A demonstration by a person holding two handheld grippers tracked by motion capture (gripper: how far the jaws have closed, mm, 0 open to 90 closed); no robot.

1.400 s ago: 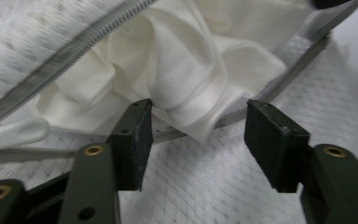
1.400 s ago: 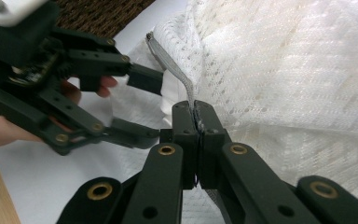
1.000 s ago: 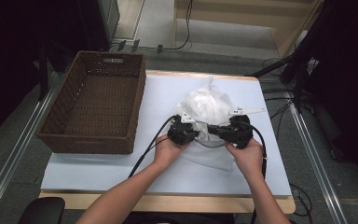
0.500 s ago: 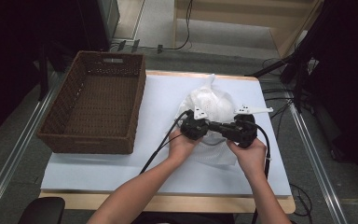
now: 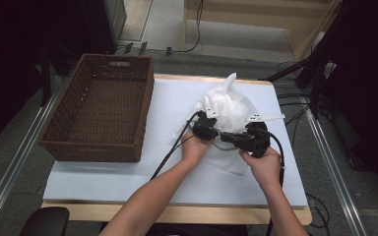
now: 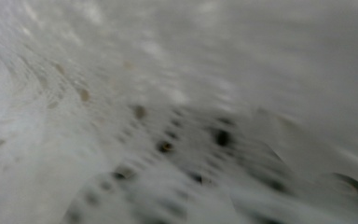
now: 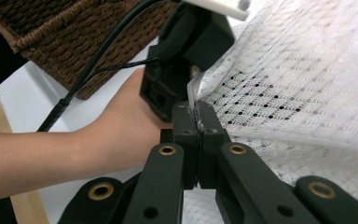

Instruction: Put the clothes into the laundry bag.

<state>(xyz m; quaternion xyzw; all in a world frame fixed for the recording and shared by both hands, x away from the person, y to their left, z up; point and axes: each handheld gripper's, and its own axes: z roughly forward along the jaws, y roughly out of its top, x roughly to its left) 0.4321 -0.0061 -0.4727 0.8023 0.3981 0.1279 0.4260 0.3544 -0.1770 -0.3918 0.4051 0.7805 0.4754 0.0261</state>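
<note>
A white mesh cloth (image 5: pixel 231 110) lies bunched up on the right half of the white tabletop (image 5: pixel 118 172). My left gripper (image 5: pixel 209 126) is at the cloth's near left edge, and the cloth (image 6: pixel 168 116) drapes blurred right over its camera and hides the jaws. They read as shut, with the cloth lifted along by them. My right gripper (image 5: pixel 228 139) points left toward the left hand. In the right gripper view its jaws (image 7: pixel 198 119) are pressed together on a thin edge of the cloth (image 7: pixel 298 84), just short of the left gripper's black body (image 7: pixel 186 56).
A brown wicker basket (image 5: pixel 145 110) stands at the left of the table, its corner (image 7: pixel 74 42) close behind the left hand. Black cables trail from both grippers toward the table's front edge. Metal rails run along both sides of the table.
The left hand has moved right, closer to the right gripper, carrying its cloth edge along. The cloth's bunched peak has shifted right. The right hand has stayed about where it was.
</note>
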